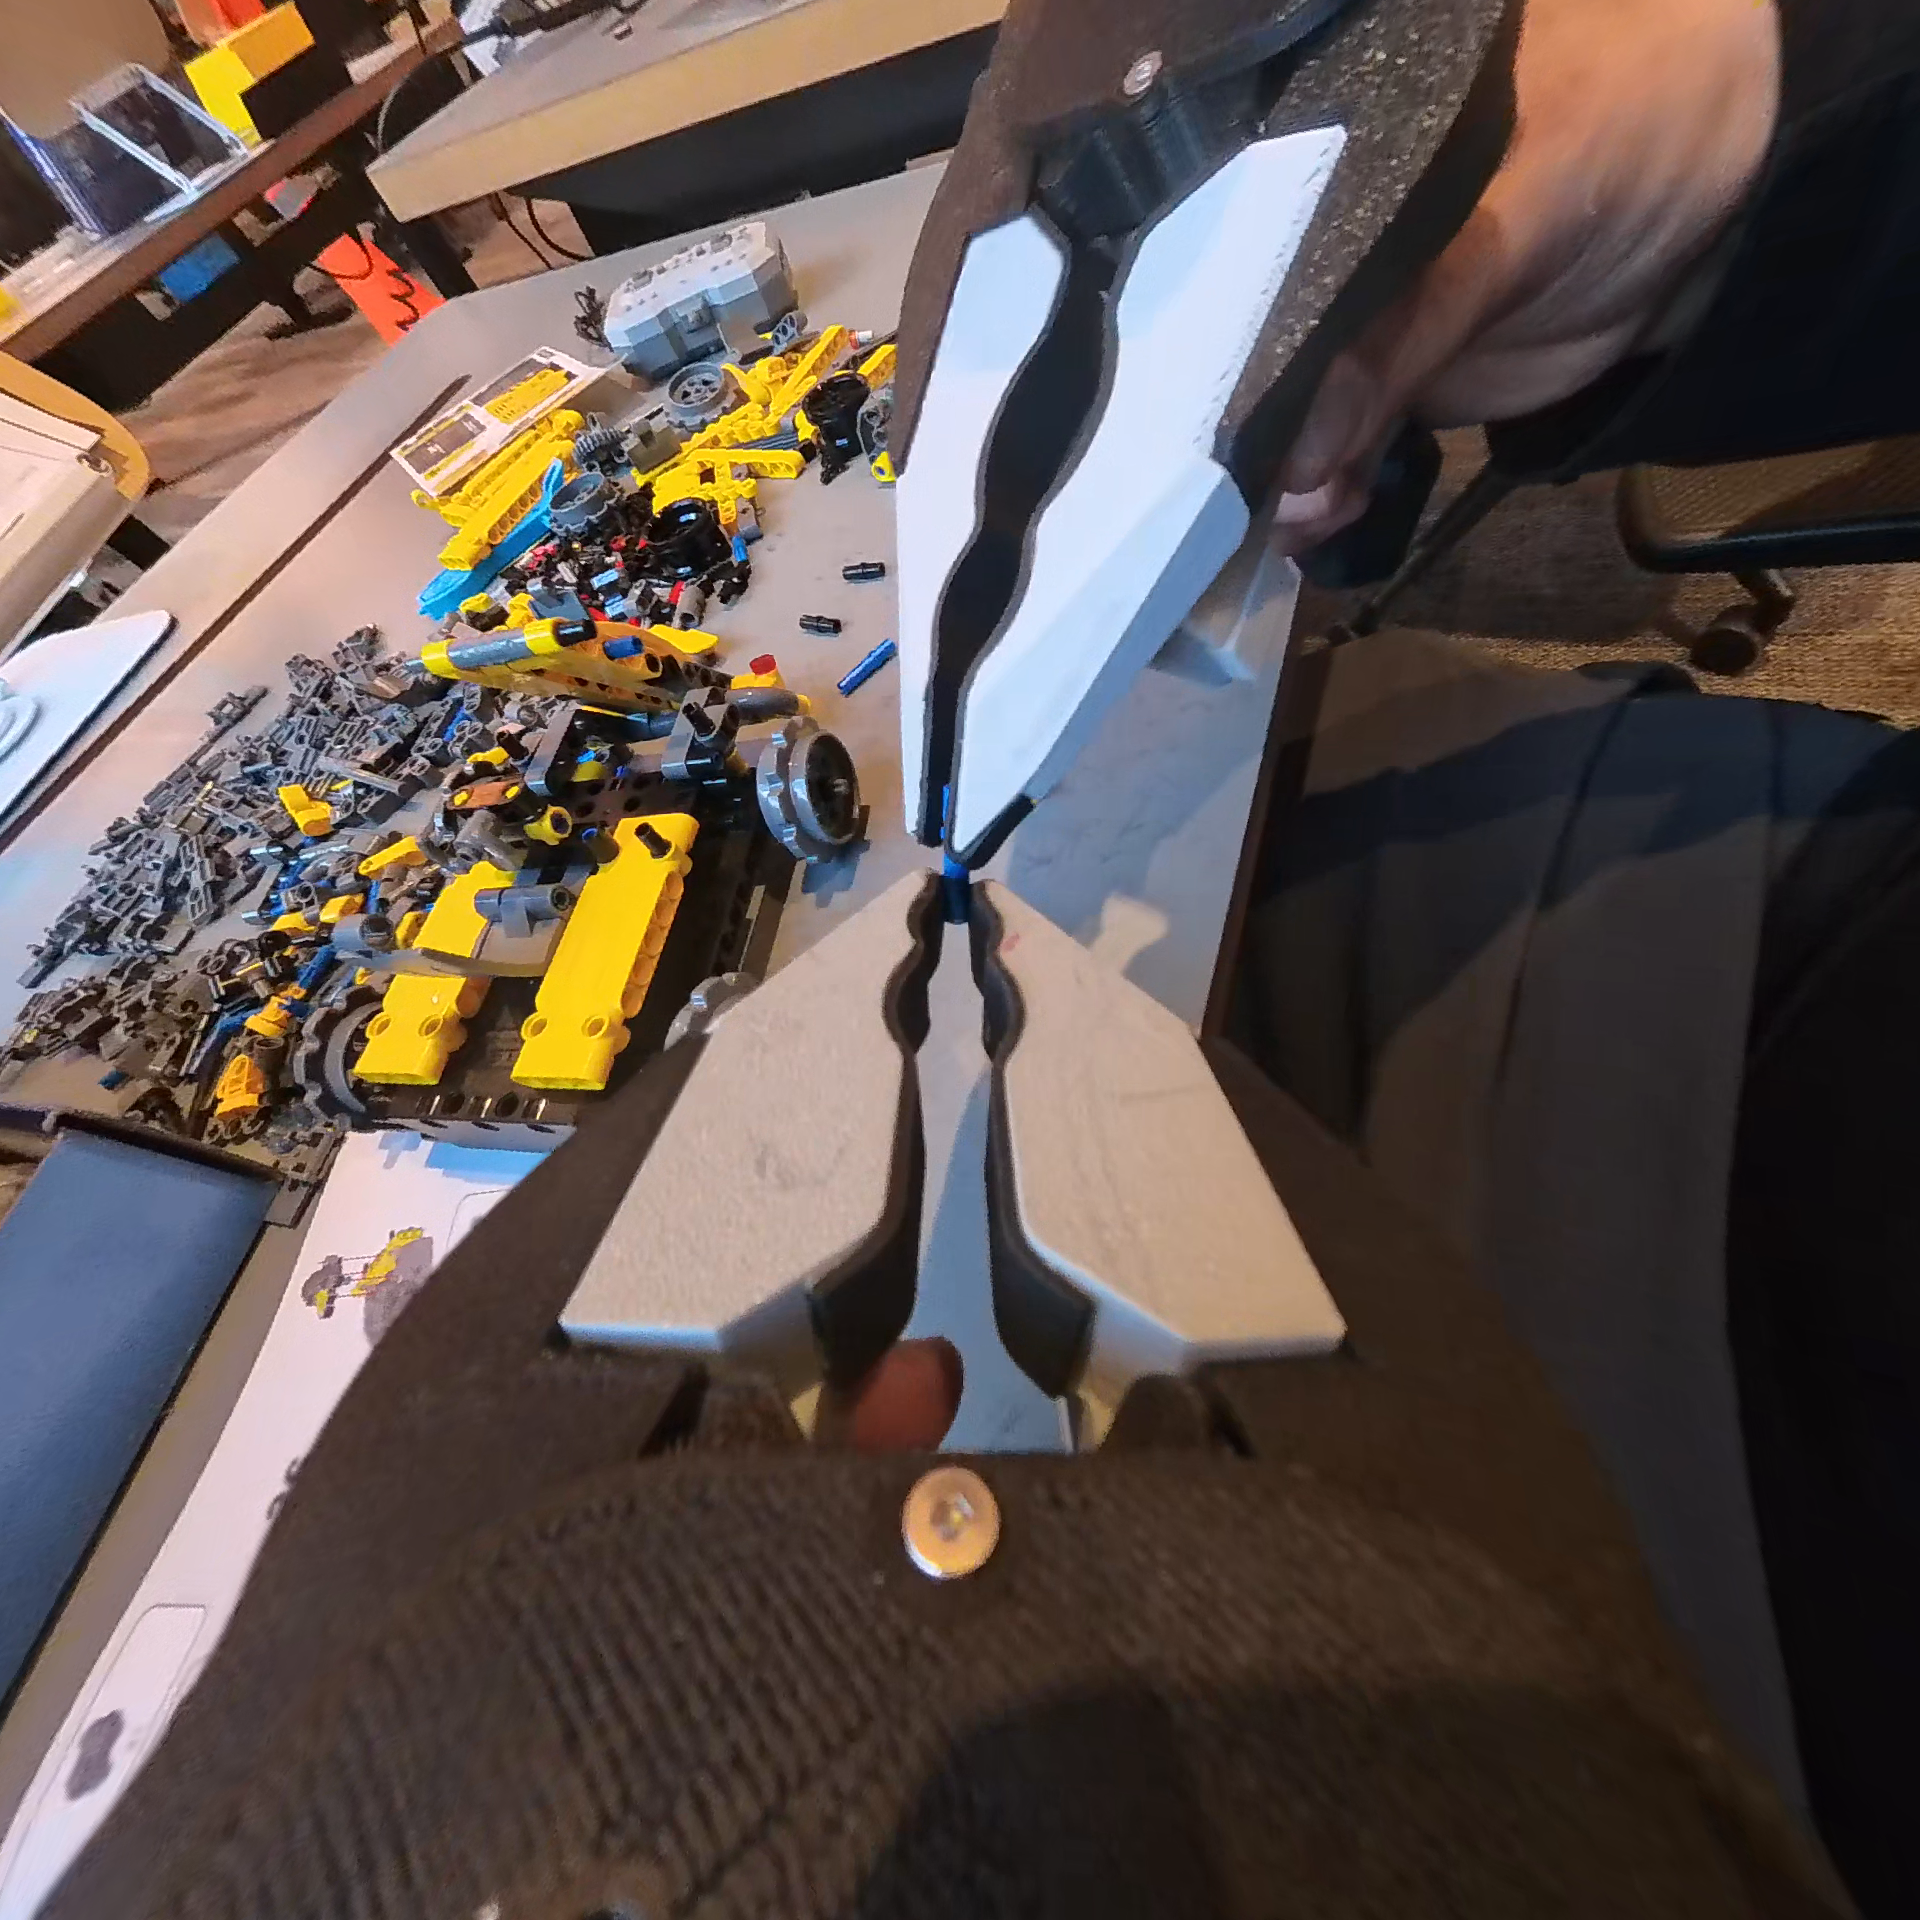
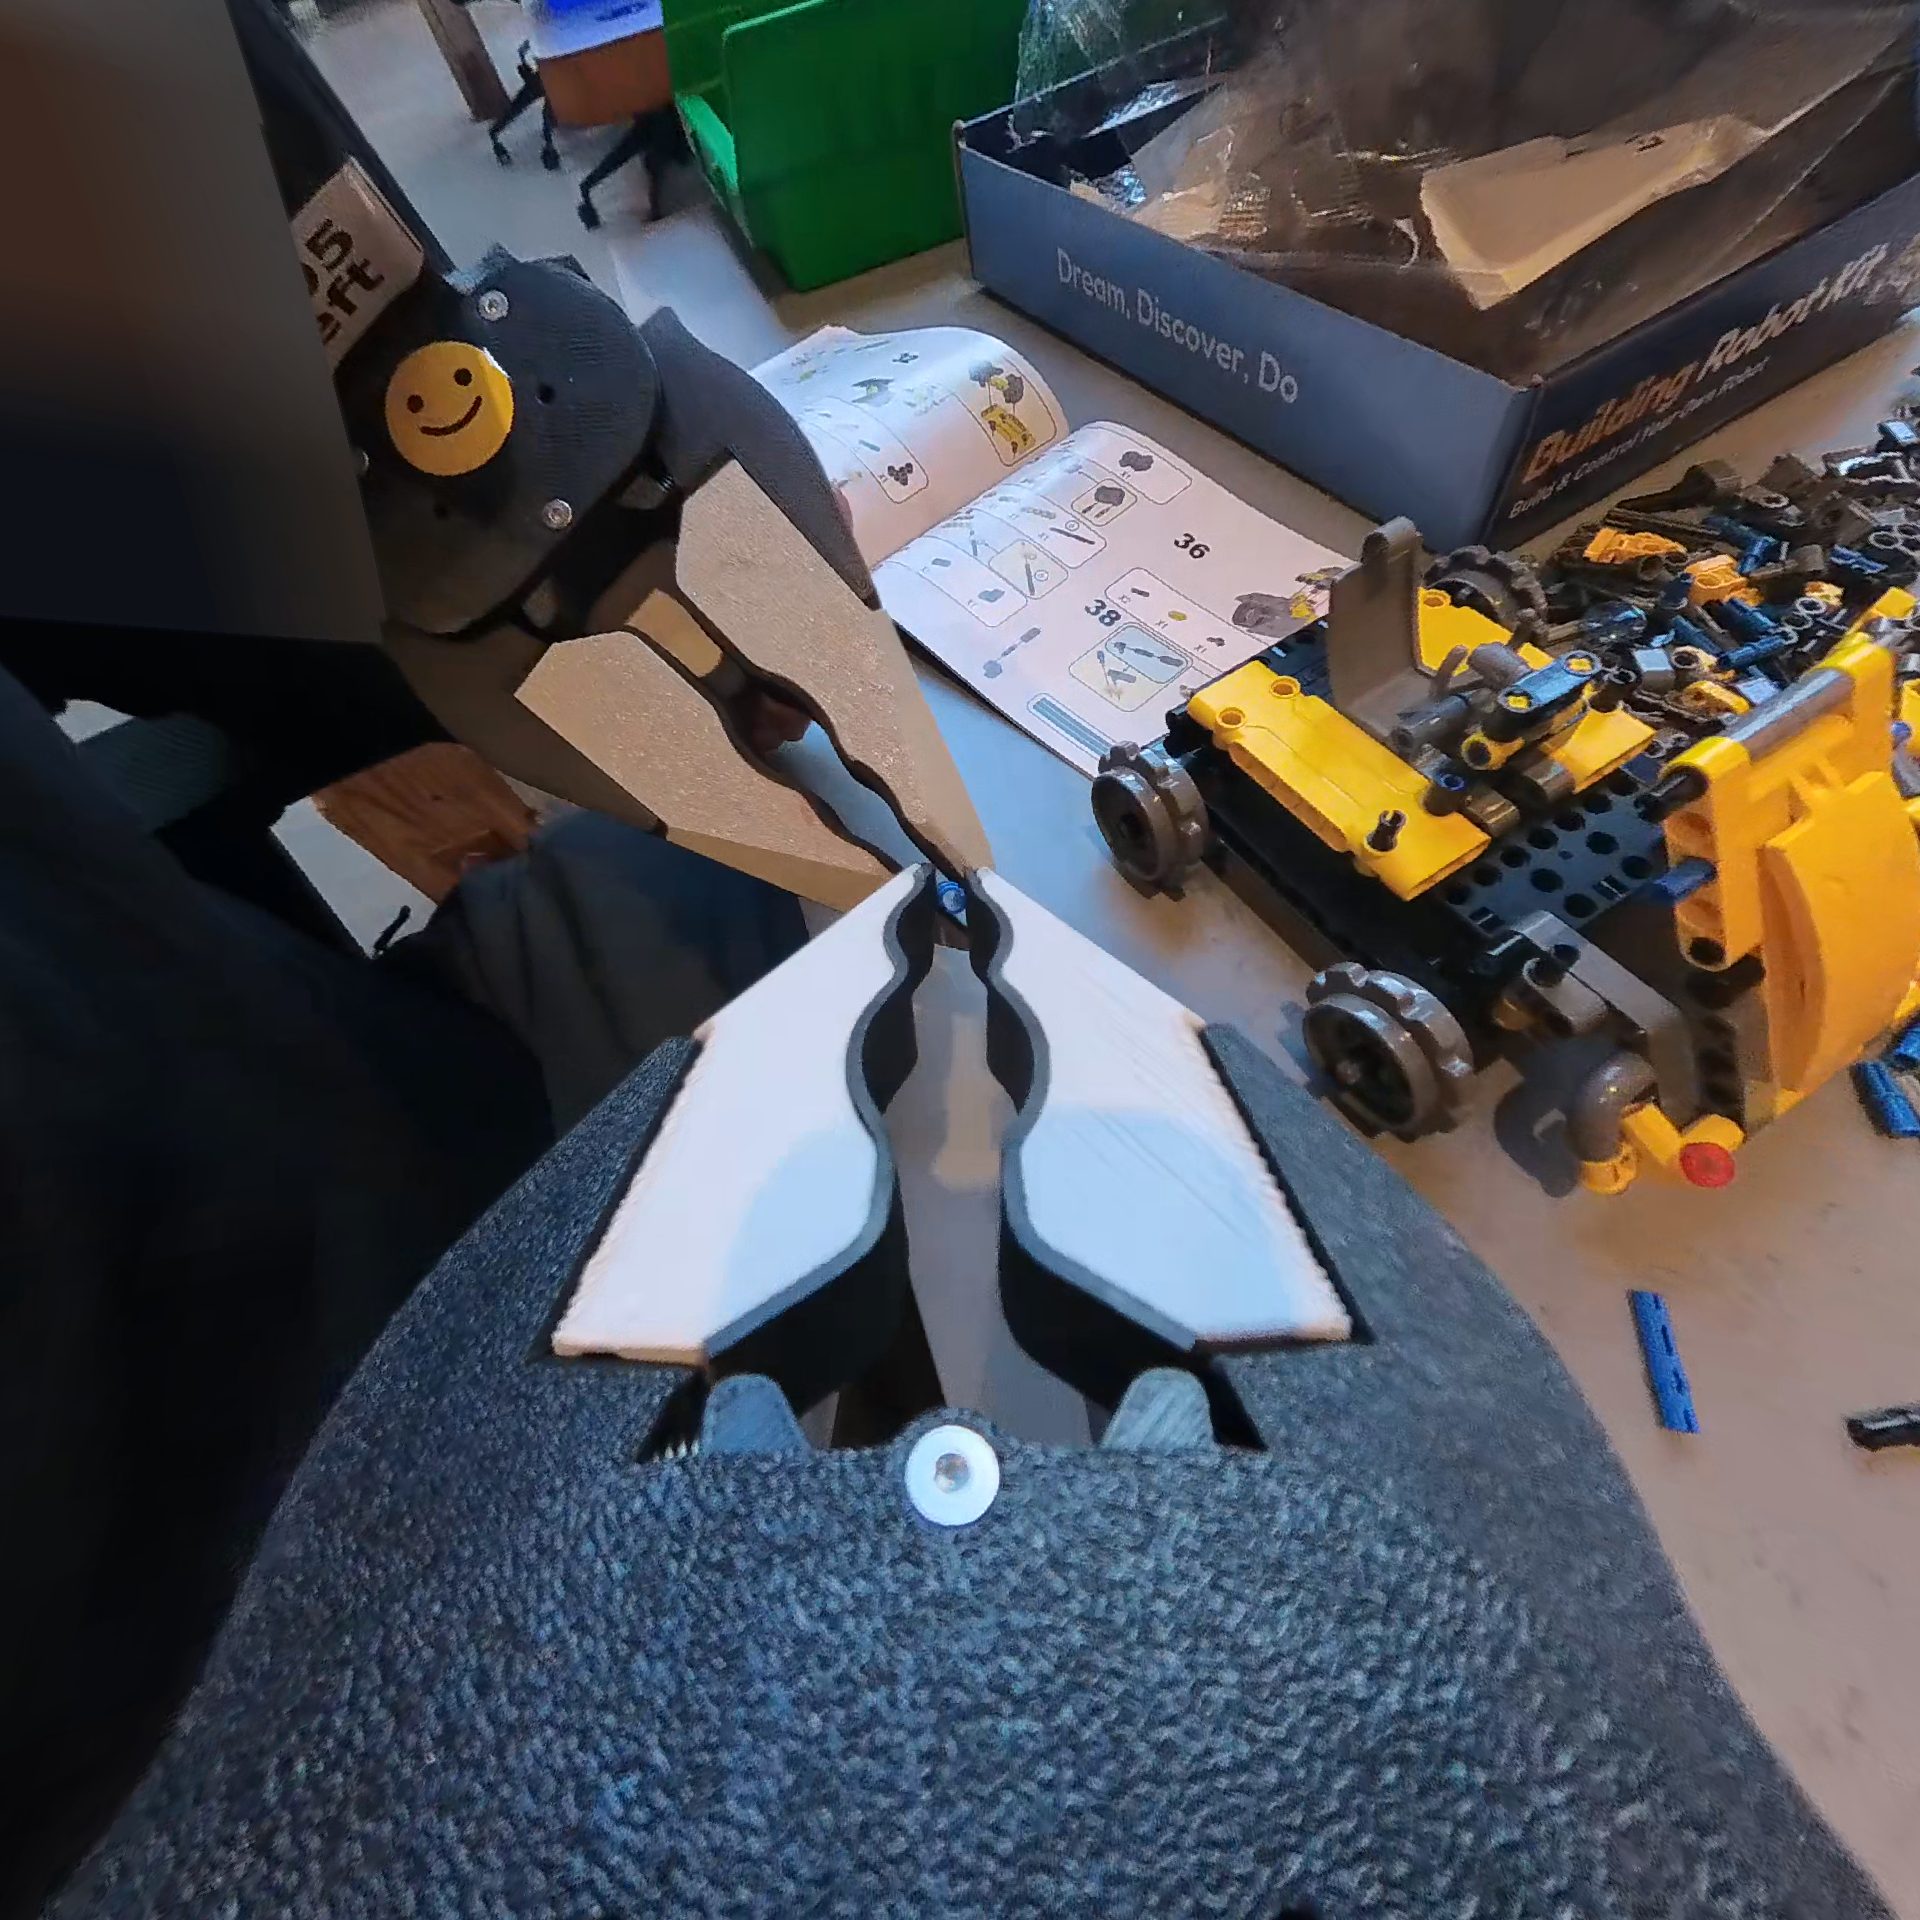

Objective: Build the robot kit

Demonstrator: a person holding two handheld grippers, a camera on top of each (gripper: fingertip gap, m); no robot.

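1. The left gripper (image 1: 954, 902) is nearly closed, its grey fingertips pinching one end of a small blue pin (image 1: 953, 883).
2. The right gripper (image 2: 948, 896), white-fingered, is just as narrow and clamps the pin's (image 2: 948, 898) other end, so the 2 claws meet tip to tip.
3. The pin sits in the air just off the desk's (image 1: 1132, 821) near edge, above the person's lap, not resting on anything.
4. Its long axis seems to run from one claw into the other, along the line of both sets of fingers; so little of it shows between the tips that this is hard to confirm.
5. Neither gripper is nearer: both touch it, from opposite sides.
6. What shows of the pin is a short, dark-blue plastic stub, thin and round, possibly 2 joined pieces.
7. On the desk beside the claws stands a yellow-and-black model (image 2: 1455, 831) with grey wheels.
8. An open manual (image 2: 1039, 540) lies behind the model toward the desk's edge, with a blue box (image 2: 1299, 343) beyond.
9. Loose parts (image 1: 260, 810) are heaped farther along the desk.
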